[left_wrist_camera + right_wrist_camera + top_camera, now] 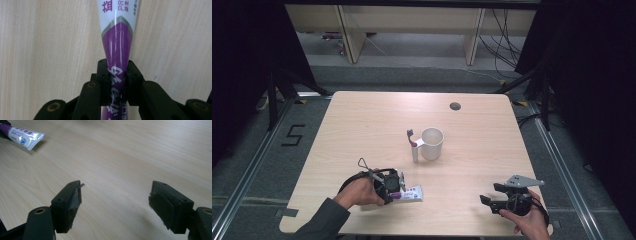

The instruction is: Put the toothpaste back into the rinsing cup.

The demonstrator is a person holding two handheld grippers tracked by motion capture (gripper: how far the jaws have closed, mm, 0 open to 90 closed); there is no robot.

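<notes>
Clearly my left gripper pinches the soft, light, slick toothpaste tube at its purple end, while my right gripper gapes wide with nothing in it.

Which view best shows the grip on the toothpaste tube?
The left gripper view: the jaws pinch the purple end of the tube from both sides. In the high view the left gripper hides that end of the tube. The right gripper view catches its white crimped end, far off.

Your left tongs hide the purple end of the toothpaste tube, whose white end the left gripper view's top edge crops, its print too cropped to read.
</notes>
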